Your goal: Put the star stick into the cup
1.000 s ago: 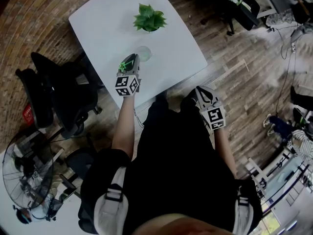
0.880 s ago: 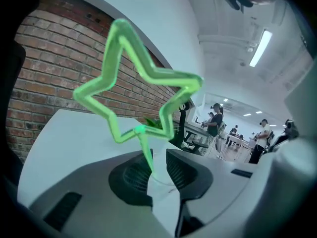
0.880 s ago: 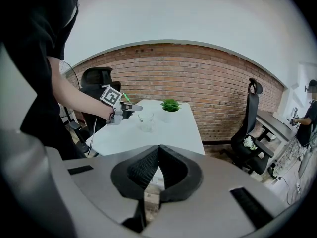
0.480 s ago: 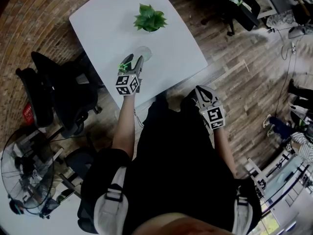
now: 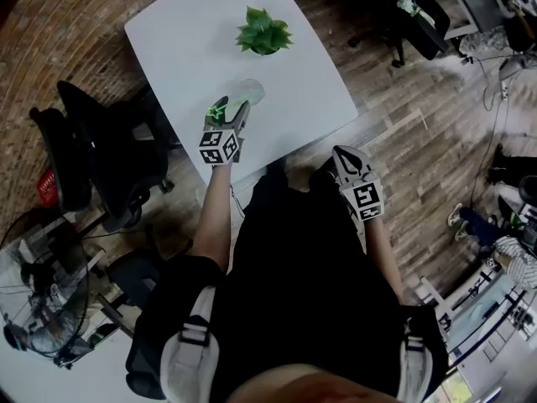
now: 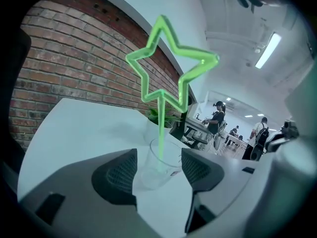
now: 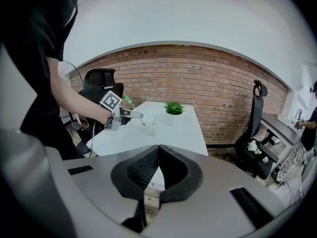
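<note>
The green star stick (image 6: 168,63) stands in the clear cup (image 6: 157,163) on the white table (image 6: 69,133), its stem leaning on the rim. My left gripper (image 6: 158,168) sits just short of the cup, jaws opening. Neither of the pads (image 6: 120,170) touches the stick or the cup. From above, the left gripper (image 5: 230,112) is over the table's near part, with the star stick (image 5: 217,109) and the cup (image 5: 250,91) at its tips. My right gripper (image 5: 346,159) hangs off the table by my body, shut and empty; its own view shows the right gripper (image 7: 158,168) with the jaws meeting.
A small potted plant (image 5: 264,33) stands on the table beyond the cup. Black office chairs (image 5: 92,154) crowd the table's left side; another chair (image 7: 252,133) stands at the right. A fan (image 5: 38,296) is on the floor at the left. The brick wall (image 7: 198,93) is behind.
The left jaws have spread apart and let go of the star stick, which now stands in the cup. The right gripper has stayed put.
</note>
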Available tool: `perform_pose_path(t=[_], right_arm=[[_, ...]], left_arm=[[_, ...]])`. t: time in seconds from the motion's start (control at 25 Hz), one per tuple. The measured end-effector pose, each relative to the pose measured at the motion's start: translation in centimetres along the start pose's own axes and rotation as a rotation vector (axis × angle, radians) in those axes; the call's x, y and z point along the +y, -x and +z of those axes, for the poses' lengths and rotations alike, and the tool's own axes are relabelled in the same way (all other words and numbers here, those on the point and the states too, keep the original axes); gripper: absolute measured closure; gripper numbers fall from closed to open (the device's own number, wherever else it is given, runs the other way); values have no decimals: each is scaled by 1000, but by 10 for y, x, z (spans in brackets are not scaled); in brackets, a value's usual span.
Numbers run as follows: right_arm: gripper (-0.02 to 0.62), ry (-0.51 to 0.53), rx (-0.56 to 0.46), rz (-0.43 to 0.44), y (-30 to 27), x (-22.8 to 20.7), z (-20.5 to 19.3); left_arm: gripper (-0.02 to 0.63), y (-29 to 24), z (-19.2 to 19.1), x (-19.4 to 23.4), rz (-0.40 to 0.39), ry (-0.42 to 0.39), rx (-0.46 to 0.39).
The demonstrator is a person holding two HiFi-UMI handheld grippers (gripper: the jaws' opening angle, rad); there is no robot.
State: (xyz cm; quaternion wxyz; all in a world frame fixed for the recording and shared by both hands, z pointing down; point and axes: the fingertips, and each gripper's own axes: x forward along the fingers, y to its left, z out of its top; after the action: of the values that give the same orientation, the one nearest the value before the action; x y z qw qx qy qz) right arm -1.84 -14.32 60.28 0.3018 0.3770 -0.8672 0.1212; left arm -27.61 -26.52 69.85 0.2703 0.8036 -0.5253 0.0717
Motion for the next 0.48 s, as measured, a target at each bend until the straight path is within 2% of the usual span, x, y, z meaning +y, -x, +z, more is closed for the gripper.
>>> perform_pose_path(t=[0.16, 0.48], right_arm=[[597, 25, -13, 17, -4, 2, 2], [597, 10, -41, 50, -13, 12, 18]], left_arm=[[327, 9, -4, 1, 4, 10, 4], [341, 26, -7, -11, -6, 7, 5]])
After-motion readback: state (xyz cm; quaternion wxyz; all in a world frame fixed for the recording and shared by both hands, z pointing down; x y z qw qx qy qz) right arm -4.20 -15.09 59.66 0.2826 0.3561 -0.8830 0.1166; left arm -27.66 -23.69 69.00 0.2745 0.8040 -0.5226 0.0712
